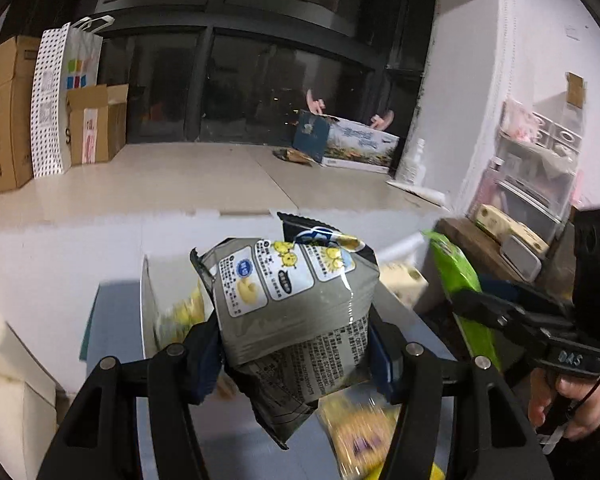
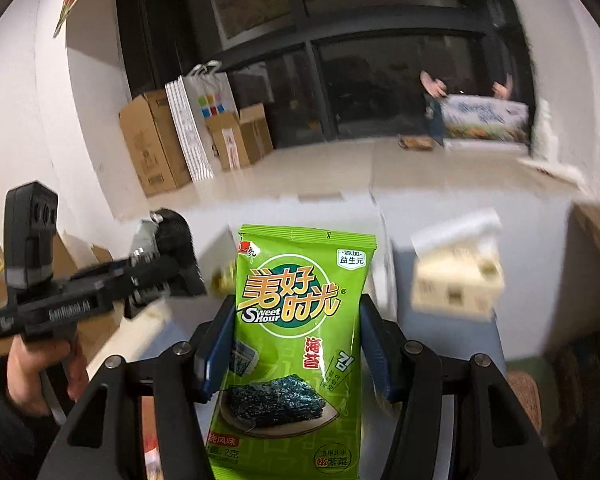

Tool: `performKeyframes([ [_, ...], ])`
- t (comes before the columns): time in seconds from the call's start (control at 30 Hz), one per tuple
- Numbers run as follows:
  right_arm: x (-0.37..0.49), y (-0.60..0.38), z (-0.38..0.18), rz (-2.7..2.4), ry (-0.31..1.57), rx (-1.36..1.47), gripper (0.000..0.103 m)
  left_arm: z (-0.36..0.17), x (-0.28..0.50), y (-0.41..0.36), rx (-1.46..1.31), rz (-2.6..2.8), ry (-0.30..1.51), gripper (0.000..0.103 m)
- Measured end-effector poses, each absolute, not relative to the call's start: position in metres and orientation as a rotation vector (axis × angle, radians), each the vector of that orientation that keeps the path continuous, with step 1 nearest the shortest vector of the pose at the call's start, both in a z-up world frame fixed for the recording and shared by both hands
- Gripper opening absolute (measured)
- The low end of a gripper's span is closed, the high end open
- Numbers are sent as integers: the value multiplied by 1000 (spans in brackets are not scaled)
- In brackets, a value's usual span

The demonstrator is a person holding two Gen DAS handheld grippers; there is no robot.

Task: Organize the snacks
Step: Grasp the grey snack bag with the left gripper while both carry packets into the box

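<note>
My left gripper (image 1: pixel 296 344) is shut on a grey snack bag (image 1: pixel 292 300) with yellow chick pictures, held up above a grey surface. My right gripper (image 2: pixel 296 340) is shut on a green seaweed packet (image 2: pixel 296 344) marked "Sweet Hour", held upright. The green packet (image 1: pixel 460 284) and the right gripper also show at the right of the left wrist view. The left gripper (image 2: pixel 168 264) with its grey bag shows at the left of the right wrist view. Blurred yellow snack packs (image 1: pixel 360 436) lie below the left gripper.
A cream box (image 2: pixel 456 284) sits to the right on the white table (image 2: pixel 420 216). Cardboard boxes (image 1: pixel 4 116) and a dotted paper bag (image 1: pixel 56 100) stand by a dark window. A printed carton (image 1: pixel 360 144) lies on the floor. Cluttered shelves (image 1: pixel 532 176) stand at the right.
</note>
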State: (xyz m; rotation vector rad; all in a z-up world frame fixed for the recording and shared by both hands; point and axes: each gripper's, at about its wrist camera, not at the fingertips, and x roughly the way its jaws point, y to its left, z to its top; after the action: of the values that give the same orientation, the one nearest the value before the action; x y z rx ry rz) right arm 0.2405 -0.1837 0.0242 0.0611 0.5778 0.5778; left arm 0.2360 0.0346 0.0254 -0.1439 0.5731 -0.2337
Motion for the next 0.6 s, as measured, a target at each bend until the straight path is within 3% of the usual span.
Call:
performKeyframes([
  [0.2,327,-153,35,568,646,53,62,27,287,38,-118,-220,610,67],
  [0.23,338,-149,33,568,667,52,63,25,294,37,-111,-207,628,72],
  [0.3,354,-145,27,561,694,51,80,18,299,39,-92,-165,659,101],
  [0.33,360,-145,23,544,714,47,95,15,299,41,-86,-146,657,103],
  [0.37,362,-146,21,527,723,48,103,14,299,45,-84,-136,652,103],
  [0.6,352,-161,10,506,729,68,103,8,279,62,-107,-132,652,103],
])
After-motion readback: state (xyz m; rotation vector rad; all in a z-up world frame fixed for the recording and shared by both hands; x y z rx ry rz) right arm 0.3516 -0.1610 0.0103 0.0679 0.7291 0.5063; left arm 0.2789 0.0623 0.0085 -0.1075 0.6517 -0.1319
